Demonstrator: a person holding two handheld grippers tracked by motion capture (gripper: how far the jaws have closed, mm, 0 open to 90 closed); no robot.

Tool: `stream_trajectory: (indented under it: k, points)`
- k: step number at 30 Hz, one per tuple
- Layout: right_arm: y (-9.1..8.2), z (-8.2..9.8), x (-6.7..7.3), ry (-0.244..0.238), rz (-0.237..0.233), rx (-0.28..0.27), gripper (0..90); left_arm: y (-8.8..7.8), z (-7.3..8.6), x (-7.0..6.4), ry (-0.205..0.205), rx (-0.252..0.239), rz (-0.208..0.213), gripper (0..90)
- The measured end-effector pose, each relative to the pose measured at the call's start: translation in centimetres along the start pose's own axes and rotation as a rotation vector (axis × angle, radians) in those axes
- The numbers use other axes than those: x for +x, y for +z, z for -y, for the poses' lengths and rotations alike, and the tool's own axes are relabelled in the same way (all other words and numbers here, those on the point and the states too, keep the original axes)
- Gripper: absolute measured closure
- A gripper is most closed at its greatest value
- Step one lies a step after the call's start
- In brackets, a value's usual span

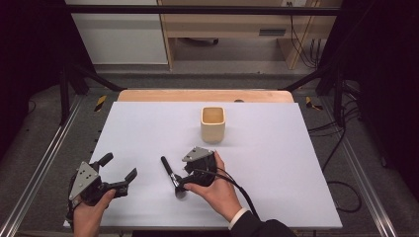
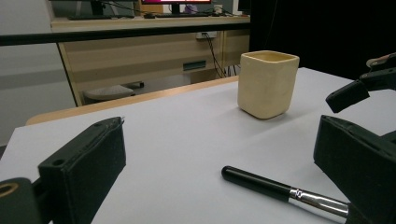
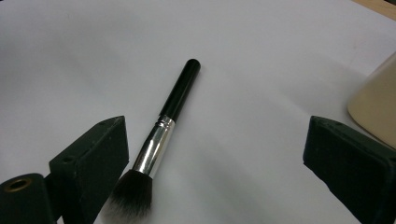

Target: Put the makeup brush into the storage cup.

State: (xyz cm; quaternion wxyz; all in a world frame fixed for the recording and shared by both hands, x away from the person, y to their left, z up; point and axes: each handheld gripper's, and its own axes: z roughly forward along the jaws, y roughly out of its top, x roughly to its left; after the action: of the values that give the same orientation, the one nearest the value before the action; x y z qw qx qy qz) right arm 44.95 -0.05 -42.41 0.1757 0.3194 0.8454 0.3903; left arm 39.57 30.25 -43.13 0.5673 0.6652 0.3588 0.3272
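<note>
A makeup brush (image 1: 169, 173) with a black handle, silver ferrule and dark bristles lies flat on the white mat (image 1: 276, 168). My right gripper (image 1: 184, 176) hovers open just over the brush's bristle end. In the right gripper view the brush (image 3: 163, 126) lies between the jaws, close to the left one, and my right gripper (image 3: 215, 154) touches nothing. My left gripper (image 1: 118, 167) stands open at the mat's front left, apart from the brush. Its own view shows the brush handle (image 2: 261, 183) low between its jaws, with my left gripper (image 2: 219, 158) holding nothing.
A cream square cup (image 1: 213, 123) stands upright on the mat beyond the brush; it is also seen as the cup (image 2: 267, 84) and the cup (image 3: 373, 107). Black frame posts flank the table. A wooden desk stands behind it.
</note>
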Motion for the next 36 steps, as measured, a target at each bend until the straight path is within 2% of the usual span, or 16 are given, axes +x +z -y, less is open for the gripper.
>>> stream_trajectory:
  k: [10, 24, 32, 36]
  points:
    - [0.7, -0.1, 0.8, 0.009, -0.021, 0.004, 7.3, 0.0, 0.0, 0.0, -0.001, 0.0, -0.001, 2.1]
    - [1.5, 0.0, 1.6, 0.017, -0.027, 0.02, 8.4, 0.0, 0.0, 0.1, 0.0, -0.001, -0.004, 2.1]
    - [2.0, 0.2, 2.1, 0.02, -0.029, 0.024, 13.2, -0.1, 0.0, 0.1, -0.003, -0.002, -0.006, 2.1]
    - [2.2, 0.2, 2.2, 0.019, -0.036, 0.028, 19.5, 0.0, 0.0, 0.1, -0.003, 0.0, -0.005, 2.2]
